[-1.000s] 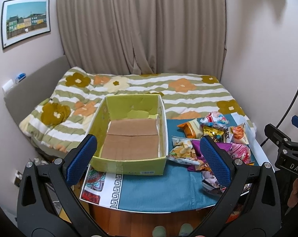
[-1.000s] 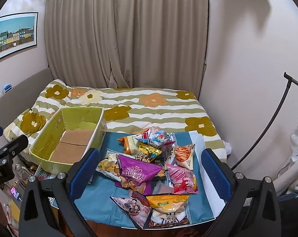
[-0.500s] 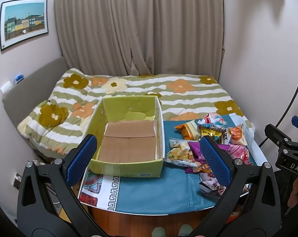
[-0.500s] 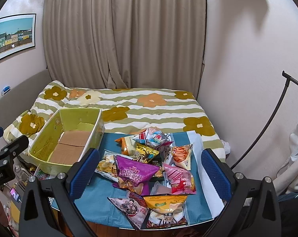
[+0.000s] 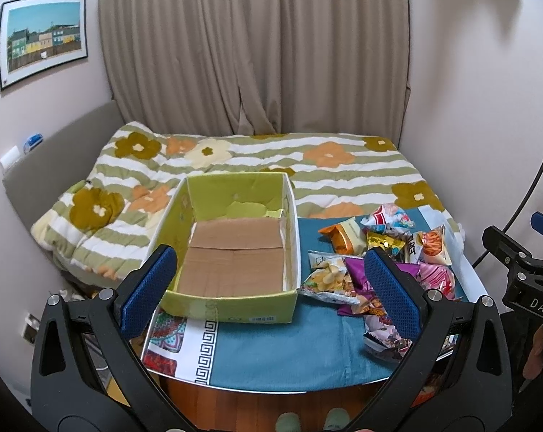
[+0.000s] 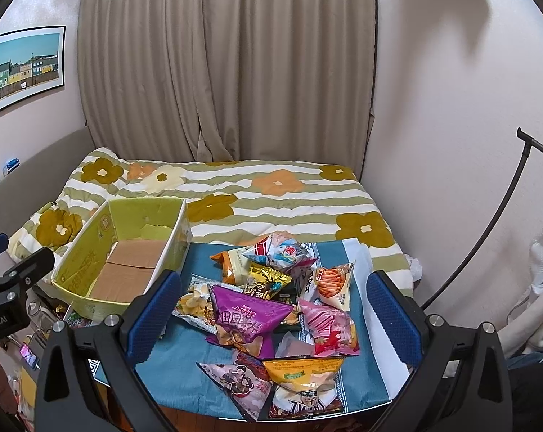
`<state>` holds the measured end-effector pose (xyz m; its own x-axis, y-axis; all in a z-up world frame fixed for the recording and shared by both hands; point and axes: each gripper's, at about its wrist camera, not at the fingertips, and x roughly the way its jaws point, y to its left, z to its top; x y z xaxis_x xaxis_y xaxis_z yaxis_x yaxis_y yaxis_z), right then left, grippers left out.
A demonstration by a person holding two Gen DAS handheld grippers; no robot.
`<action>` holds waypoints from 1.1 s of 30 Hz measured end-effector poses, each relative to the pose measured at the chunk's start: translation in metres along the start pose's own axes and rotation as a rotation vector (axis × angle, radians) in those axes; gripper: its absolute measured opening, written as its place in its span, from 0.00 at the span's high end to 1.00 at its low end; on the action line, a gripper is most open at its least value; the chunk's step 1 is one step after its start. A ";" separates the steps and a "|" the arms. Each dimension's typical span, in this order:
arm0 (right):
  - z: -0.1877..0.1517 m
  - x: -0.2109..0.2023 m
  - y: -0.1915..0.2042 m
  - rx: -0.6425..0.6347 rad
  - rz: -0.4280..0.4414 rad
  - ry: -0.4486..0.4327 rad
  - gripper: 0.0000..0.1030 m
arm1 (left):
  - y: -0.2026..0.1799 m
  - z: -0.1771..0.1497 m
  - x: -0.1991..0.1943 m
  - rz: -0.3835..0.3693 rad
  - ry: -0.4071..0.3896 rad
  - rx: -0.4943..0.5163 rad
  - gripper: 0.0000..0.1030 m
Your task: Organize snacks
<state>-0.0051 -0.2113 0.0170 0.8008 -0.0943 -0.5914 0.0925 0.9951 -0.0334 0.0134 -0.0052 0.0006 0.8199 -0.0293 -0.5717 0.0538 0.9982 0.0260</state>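
The left hand-held gripper with blue ribbed pads (image 5: pixel 269 289) hangs above the near edge of a table covered by a teal cloth with a white patterned border (image 5: pixel 271 345), its jaws spread wide with nothing between them. Through that gap, at 12 o'clock, sits an open yellow-green cardboard box with a brown flap floor (image 5: pixel 232 252), holding no packets. At 2 o'clock from the box, just beside its right wall, lies a heap of colourful foil snack packets (image 5: pixel 376 252). The right hand-held gripper with blue ribbed pads (image 6: pixel 273 318) hovers over that heap (image 6: pixel 271 309), jaws likewise wide and gripping nothing; a purple triangular snack bag (image 6: pixel 250 315) lies at the centre of its gap, a pink packet (image 6: pixel 329 324) at 3 o'clock of it, and the box (image 6: pixel 127 252) at 10 o'clock. Beyond the table spreads a green-striped quilt with flower prints (image 6: pixel 271 194).
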 end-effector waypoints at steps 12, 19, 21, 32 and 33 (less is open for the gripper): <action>0.000 0.001 0.001 -0.001 0.002 0.000 0.00 | 0.001 0.000 0.001 0.000 0.001 0.000 0.00; 0.002 0.003 0.004 0.000 0.004 0.002 0.00 | 0.001 0.000 0.001 -0.001 0.001 0.000 0.00; 0.002 0.004 0.005 0.000 0.003 0.002 0.00 | 0.001 0.000 0.001 -0.001 0.000 0.000 0.00; 0.003 0.006 -0.004 0.024 -0.015 0.018 0.00 | -0.008 0.003 0.032 -0.098 0.088 0.013 0.00; 0.000 0.007 -0.006 0.025 -0.024 0.023 0.00 | -0.010 0.000 0.037 -0.109 0.102 0.016 0.00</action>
<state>0.0000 -0.2180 0.0136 0.7843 -0.1172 -0.6093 0.1265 0.9916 -0.0279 0.0430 -0.0166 -0.0205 0.7464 -0.1312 -0.6524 0.1494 0.9884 -0.0279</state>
